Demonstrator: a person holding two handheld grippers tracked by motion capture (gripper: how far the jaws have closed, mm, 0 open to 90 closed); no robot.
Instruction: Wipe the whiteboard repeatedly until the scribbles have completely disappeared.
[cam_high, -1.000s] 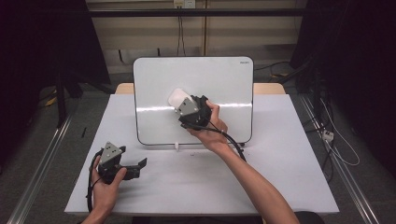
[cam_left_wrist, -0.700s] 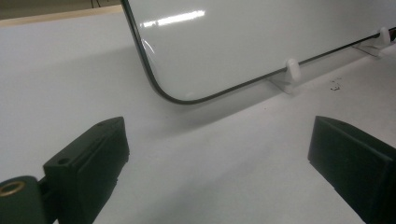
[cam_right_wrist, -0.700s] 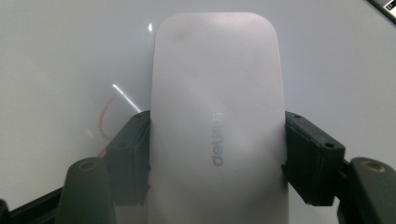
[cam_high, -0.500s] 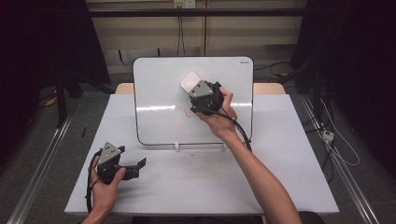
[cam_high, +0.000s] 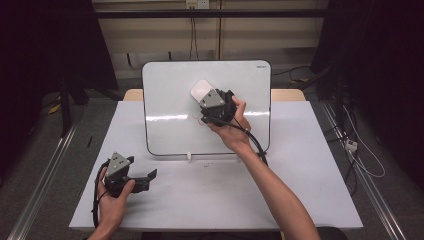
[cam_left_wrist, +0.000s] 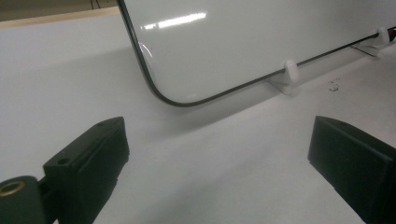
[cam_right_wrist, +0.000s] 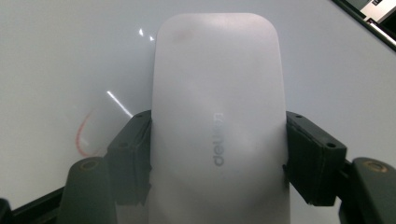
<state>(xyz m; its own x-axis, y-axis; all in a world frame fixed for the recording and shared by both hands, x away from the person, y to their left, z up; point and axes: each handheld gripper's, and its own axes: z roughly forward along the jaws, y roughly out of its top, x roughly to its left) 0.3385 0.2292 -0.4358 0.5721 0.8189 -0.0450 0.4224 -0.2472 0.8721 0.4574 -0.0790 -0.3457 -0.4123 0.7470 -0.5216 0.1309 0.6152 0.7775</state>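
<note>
Desk (cam_high: 300, 200) surface, white and bare, lies nearest, and on its near left the left tongs (cam_high: 150, 176) rest in the person's left hand, jaws spread wide with nothing between them; the left gripper view looks past those two black jaws at the lower corner of the whiteboard (cam_left_wrist: 261, 42) and one of its small white clips (cam_left_wrist: 290, 71). Farther in, the whiteboard (cam_high: 170, 100) stands propped toward the far edge of the desk, and the right tongs (cam_high: 201, 95) are held up against its face, right of centre. Those jaws are clamped on the sides of an eraser (cam_right_wrist: 219, 140), a pale, rounded oblong with soft corners, a faint grey brand word printed along its back and a slight smudge near its far end. In the high view the eraser (cam_high: 201, 90) sits in the upper middle of the board, pointing up and left. A thin reddish curved mark (cam_right_wrist: 86, 135) remains on the board just left of the eraser and nearer than its tip. My reading is that wiping is the step in hand, and the next move calls for bringing the eraser down and left, flat on the board, across that mark.
</note>
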